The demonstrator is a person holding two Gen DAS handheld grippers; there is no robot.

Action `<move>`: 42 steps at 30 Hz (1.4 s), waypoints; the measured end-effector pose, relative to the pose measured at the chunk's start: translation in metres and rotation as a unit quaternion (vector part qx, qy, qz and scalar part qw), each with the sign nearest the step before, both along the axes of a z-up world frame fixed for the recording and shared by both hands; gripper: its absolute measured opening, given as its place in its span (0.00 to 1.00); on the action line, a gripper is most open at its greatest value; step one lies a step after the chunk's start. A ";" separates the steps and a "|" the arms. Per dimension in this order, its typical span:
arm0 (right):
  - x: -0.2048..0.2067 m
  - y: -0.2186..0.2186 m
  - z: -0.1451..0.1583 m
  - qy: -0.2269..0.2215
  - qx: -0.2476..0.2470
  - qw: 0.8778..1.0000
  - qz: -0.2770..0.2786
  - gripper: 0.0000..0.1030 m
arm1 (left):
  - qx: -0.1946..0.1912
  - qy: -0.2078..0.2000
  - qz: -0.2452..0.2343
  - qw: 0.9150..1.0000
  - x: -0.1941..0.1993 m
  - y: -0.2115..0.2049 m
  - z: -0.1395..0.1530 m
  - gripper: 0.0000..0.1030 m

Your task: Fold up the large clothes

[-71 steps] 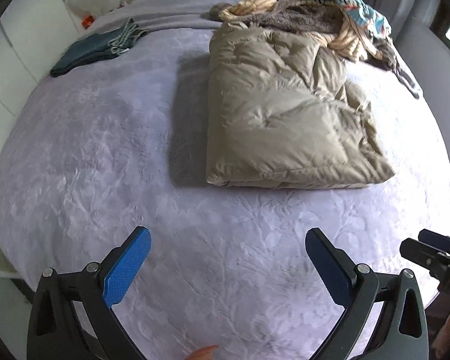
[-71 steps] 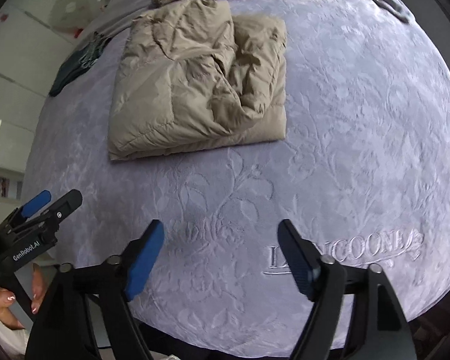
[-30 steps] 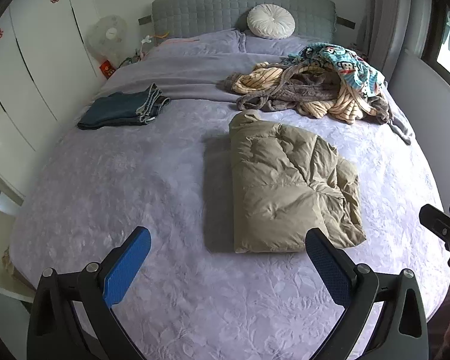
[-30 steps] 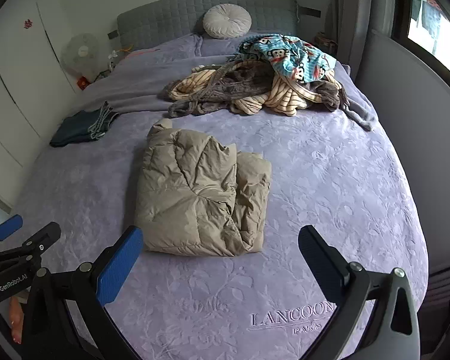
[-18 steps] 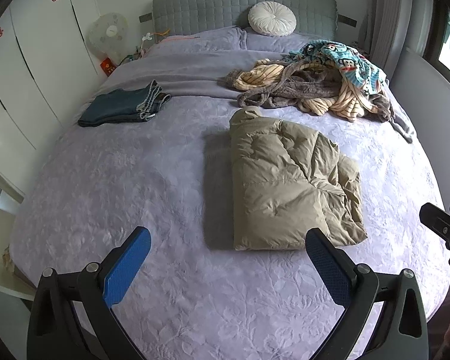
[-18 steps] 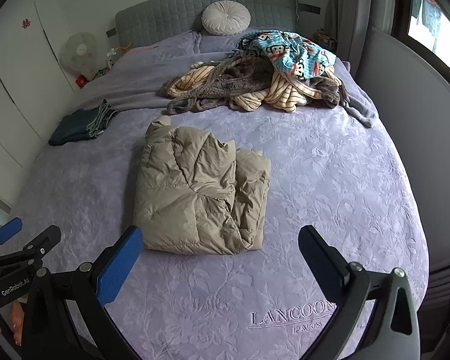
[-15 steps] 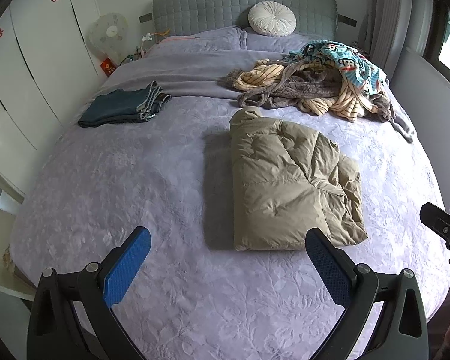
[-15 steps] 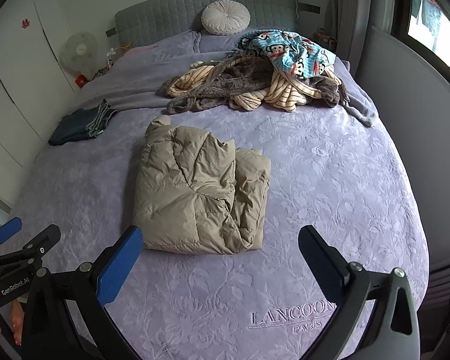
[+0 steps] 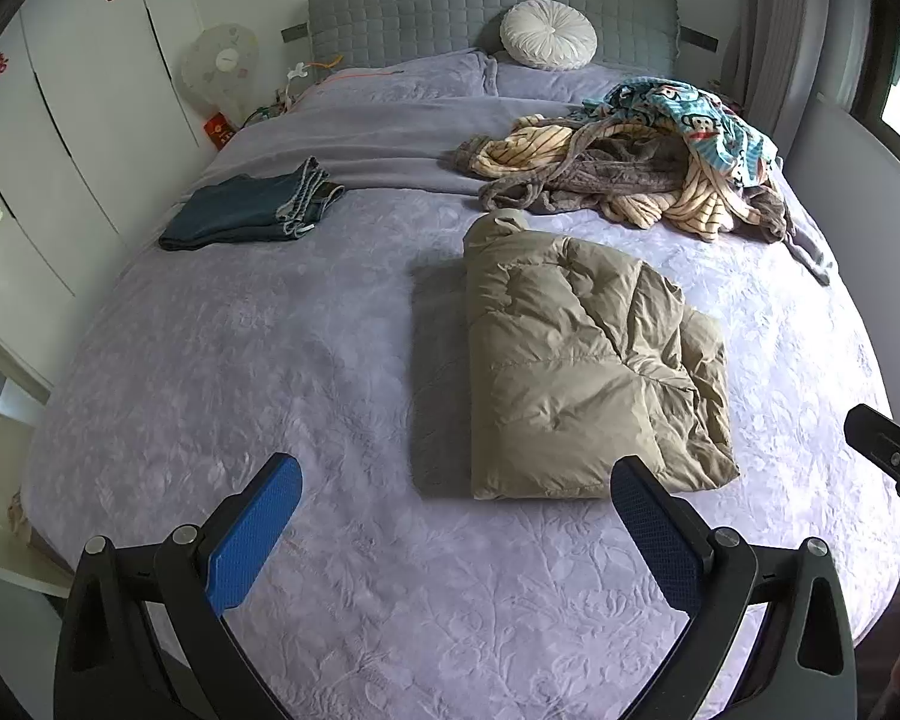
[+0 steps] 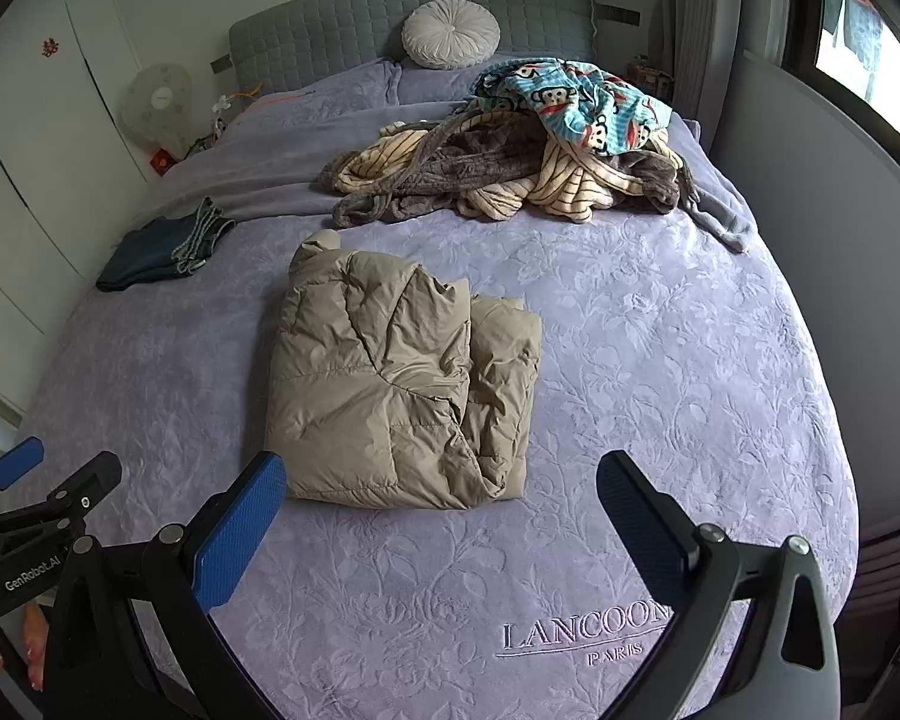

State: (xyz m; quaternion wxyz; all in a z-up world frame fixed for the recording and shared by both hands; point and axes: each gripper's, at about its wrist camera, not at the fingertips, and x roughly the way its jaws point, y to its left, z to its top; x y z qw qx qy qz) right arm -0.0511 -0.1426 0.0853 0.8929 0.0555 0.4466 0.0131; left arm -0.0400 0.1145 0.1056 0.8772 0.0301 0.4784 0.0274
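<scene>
A tan puffer jacket (image 9: 582, 360) (image 10: 402, 378) lies folded into a rectangle in the middle of the lilac bedspread (image 9: 270, 360) (image 10: 660, 372). My left gripper (image 9: 456, 498) hangs open over the foot of the bed, short of the jacket's near edge, holding nothing. My right gripper (image 10: 441, 495) is open too, just in front of the jacket's near edge, with nothing between its fingers. Each gripper shows at the side of the other's view: the right gripper (image 9: 888, 450) and the left gripper (image 10: 36, 492).
A heap of unfolded clothes (image 9: 642, 162) (image 10: 522, 150) lies near the headboard on the right. Folded dark jeans (image 9: 252, 210) (image 10: 162, 246) sit at the left edge. A round white cushion (image 9: 549, 43), a fan (image 9: 219, 69) and white wardrobe doors (image 9: 60, 120) stand beyond. A grey wall panel (image 10: 822, 240) runs along the right.
Both grippers pulled back and tilted up from close over the bedspread, so the whole bed came into view. In the last half second nothing moves. The jacket stays folded.
</scene>
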 end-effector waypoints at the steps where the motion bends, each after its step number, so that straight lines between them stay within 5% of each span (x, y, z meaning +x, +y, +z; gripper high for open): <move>1: 0.000 0.000 0.000 0.000 0.000 1.000 0.000 1.00 | 0.000 0.000 0.000 1.000 0.000 0.000 0.000 1.00; 42: 0.002 0.000 0.000 0.000 -0.001 1.000 0.001 1.00 | 0.000 0.003 -0.003 1.000 0.001 -0.001 -0.003 1.00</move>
